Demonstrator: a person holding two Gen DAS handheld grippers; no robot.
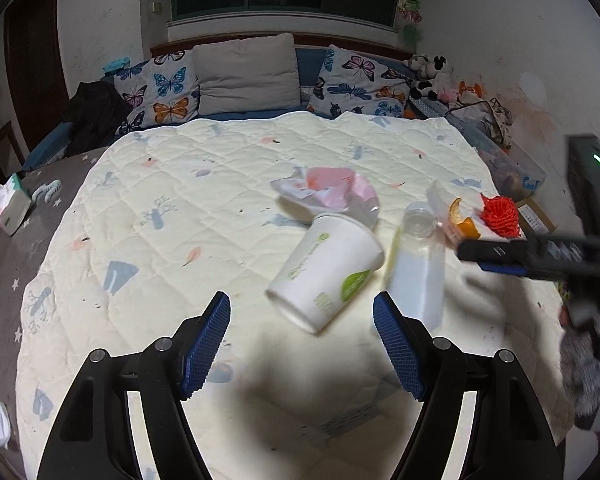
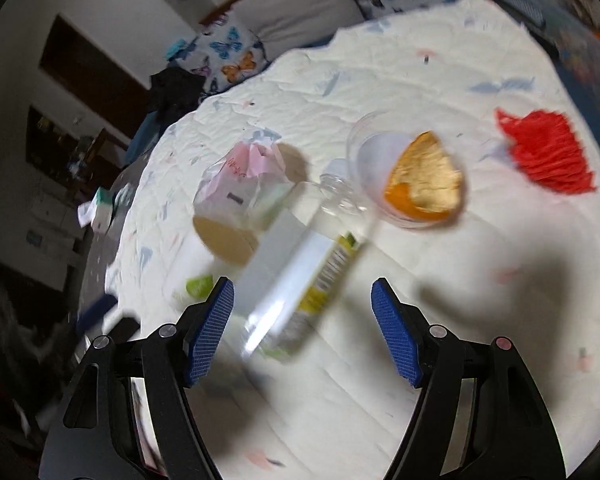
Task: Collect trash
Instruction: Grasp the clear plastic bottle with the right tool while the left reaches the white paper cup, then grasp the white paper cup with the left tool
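Both grippers, left (image 1: 302,344) and right (image 2: 303,330), gape empty; the light, crushable white paper cup (image 1: 326,270) at twelve o'clock suits a mid-body grasp.

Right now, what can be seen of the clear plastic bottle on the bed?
The clear plastic bottle lies on its side on the cream quilt, capless, open mouth pointing away toward the orange peel. It looks empty, with a white and yellow-green label around its body. It lies beside the tipped paper cup. The open right tool hovers near its base, not gripping it.
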